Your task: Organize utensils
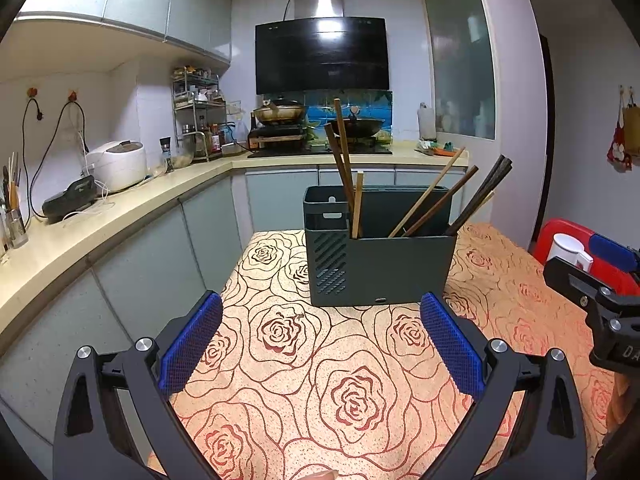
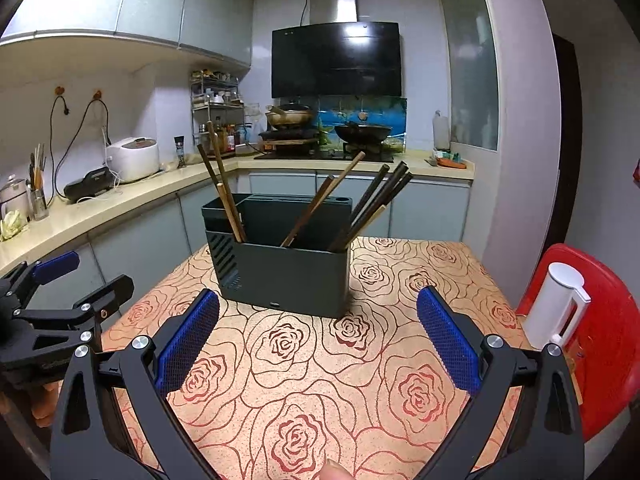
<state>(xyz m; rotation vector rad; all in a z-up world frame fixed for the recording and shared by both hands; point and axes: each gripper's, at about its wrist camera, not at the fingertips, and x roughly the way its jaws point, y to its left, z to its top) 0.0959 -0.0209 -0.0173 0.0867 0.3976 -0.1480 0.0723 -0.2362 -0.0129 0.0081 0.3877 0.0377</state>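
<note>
Nearest the left wrist camera, the left gripper [image 1: 321, 344] is held low over the tablecloth [image 1: 320, 400], its blue-padded fingers [image 1: 192, 344] spread wide apart with nothing between them. In the right wrist view the right gripper [image 2: 318, 342] is seen the same way, jaws fully parted and empty, blue pads [image 2: 448, 344] at five o'clock and seven o'clock of the frame centre. Each tool is also caught by the other's camera: the right one at three o'clock in the left view, the left one at nine o'clock in the right view, so they are held side by side and apart, probably so that neither blocks the other's reach. Beyond the fingertips, at twelve o'clock, a dark green holder [image 1: 380, 256] stands upright on the rose-patterned cloth, untouched by either tool. Chopsticks [image 1: 344, 160] are already standing in it, grouped in separate clusters that lean outward against its rim; whether each cluster has its own compartment cannot be told. No loose utensil is seen on the cloth, so the sorting is judged to be near its end or at a pause. To the right, at three o'clock in the right view, a white jug [image 2: 554, 304] rests on a red stool [image 2: 608, 360]. Farthest off, the counter [image 1: 120, 208], rice cooker [image 1: 118, 164] and range hood [image 1: 322, 54] are seen.
</note>
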